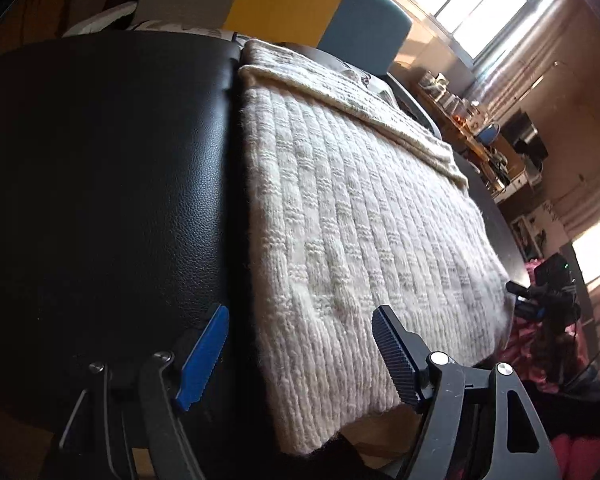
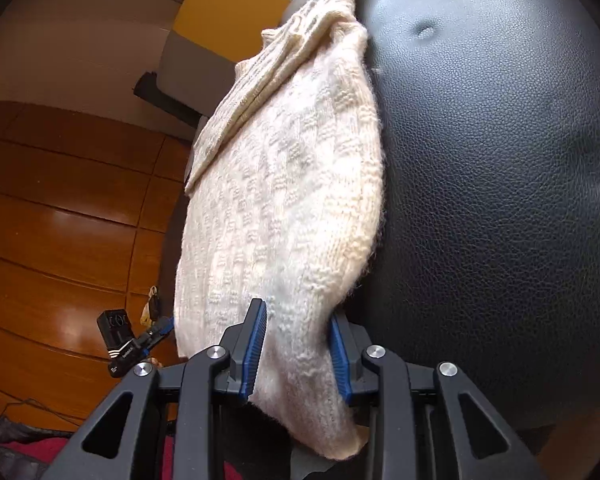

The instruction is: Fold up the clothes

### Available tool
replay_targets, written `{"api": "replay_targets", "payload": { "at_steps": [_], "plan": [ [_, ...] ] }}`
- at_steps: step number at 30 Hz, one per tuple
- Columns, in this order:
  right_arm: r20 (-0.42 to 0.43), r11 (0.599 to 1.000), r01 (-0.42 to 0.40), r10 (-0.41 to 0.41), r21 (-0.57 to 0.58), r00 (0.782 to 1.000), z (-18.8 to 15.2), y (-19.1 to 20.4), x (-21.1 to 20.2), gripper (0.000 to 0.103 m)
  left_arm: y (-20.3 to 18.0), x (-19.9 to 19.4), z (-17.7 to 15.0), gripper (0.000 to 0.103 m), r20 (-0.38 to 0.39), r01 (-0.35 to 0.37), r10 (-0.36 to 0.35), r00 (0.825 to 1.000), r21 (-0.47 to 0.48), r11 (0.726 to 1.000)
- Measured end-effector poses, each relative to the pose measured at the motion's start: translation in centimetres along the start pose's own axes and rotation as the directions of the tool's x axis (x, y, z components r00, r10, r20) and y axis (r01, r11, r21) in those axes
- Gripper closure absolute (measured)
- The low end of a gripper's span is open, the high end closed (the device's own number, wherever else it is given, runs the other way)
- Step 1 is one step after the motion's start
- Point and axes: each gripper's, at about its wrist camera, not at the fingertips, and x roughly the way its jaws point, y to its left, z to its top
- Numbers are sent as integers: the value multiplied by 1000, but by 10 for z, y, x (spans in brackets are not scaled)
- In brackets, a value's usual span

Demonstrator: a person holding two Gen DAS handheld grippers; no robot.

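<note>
Left wrist: your left gripper [image 1: 300,354] is spread open, empty, over the near edge of the cream knit sweater [image 1: 364,216] lying on the black leather seat [image 1: 100,184]. Right wrist: your right gripper [image 2: 298,346] pinches the sweater's [image 2: 284,200] near corner. Thick, soft, floppy (probably stretches); take hems, not mid-panel.

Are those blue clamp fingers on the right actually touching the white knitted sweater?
Touching. The right wrist view shows the right gripper with both blue fingers pressed into the sweater, pinching its near corner.
</note>
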Motion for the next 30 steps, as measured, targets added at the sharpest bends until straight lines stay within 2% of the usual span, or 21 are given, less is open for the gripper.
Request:
{"api": "replay_targets", "payload": {
  "at_steps": [2,3,5,7,10,13,18,20,24,28,30],
  "plan": [
    [14,999,4,-4,-35,1000,-3,3,1,73,-5,4,-3,30,-18,30,-31,999,-1,1000],
    [21,999,8,-7,-54,1000,-3,5,2,73,-6,6,-4,38,-20,32,-32,999,-5,999],
    [34,997,13,-11,-69,999,-5,7,3,73,-4,7,-6,44,-8,2,-3,1000,-20,1000],
    [39,998,12,-9,-68,999,-6,7,4,73,2,6,-5,62,-6,-12,11,1000,-62,998],
    [26,997,17,-15,-72,1000,-4,8,6,73,18,5,-3,77,-5,9,-10,1000,-163,987],
    [33,991,91,-88,-98,996,-12,11,3,89,30,4,-3,91,3,32,-32,999,-247,968],
    [56,962,198,-190,-186,980,-24,32,8,91,14,2,-5,95,34,78,-72,997,-239,968],
    [50,970,163,-156,-178,986,-28,28,7,91,11,2,-8,95,35,101,-96,995,-244,964],
    [45,983,87,-81,-159,996,-34,23,2,92,16,-8,-16,95,60,196,-186,981,-280,940],
    [47,990,15,-8,-144,999,-37,22,-6,92,19,-20,-21,95,73,256,-245,967,-296,920],
    [69,990,-46,56,-137,996,-35,27,-9,92,15,-24,-17,95,79,292,-281,956,-292,911]
  ]
}}
